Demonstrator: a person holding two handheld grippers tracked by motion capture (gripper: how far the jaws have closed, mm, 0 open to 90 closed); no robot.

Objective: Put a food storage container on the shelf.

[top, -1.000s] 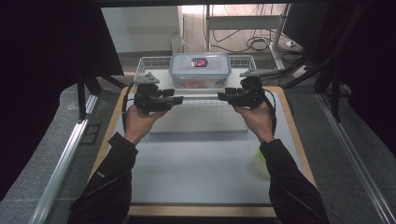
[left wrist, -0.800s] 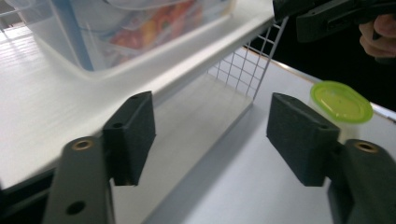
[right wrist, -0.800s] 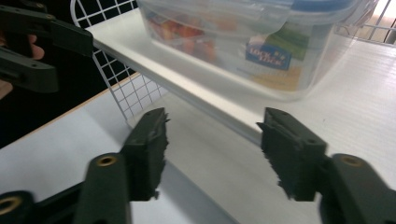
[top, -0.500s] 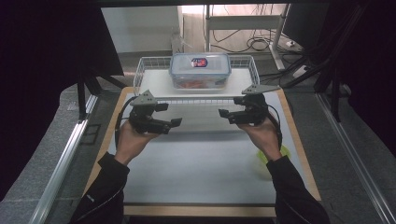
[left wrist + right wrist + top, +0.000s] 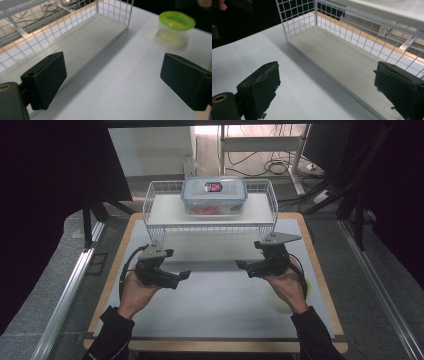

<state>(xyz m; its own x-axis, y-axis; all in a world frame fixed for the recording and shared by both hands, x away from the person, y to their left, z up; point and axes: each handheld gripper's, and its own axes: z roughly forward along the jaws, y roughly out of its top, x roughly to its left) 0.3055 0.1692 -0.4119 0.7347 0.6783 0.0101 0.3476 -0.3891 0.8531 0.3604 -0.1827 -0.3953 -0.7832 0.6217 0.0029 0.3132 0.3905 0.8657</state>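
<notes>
A clear lidded box with a blue rim (image 5: 214, 195) rests on the top shelf of a white wire rack (image 5: 210, 227) at the far side of the table. Both grippers hover over the white mat, nearer the person than the rack. My left gripper (image 5: 182, 279) (image 5: 112, 82) is open, pointing right toward a small green-lidded jar (image 5: 176, 27). My right gripper (image 5: 243, 266) (image 5: 329, 90) is open too, pointing left along the rack's lower shelf (image 5: 352, 62). The jaws of both have just been opening, with nothing between them.
The green-lidded jar (image 5: 307, 287) stands near the mat's right edge, mostly hidden behind the right hand. The white mat (image 5: 215, 310) lies on a wooden table. A metal rail (image 5: 65, 295) runs along the left; cables and stands lie beyond the rack.
Both hands have drawn back from the front of the rack's top shelf toward the person and come down over the mat. Both pairs of jaws have opened wider.
</notes>
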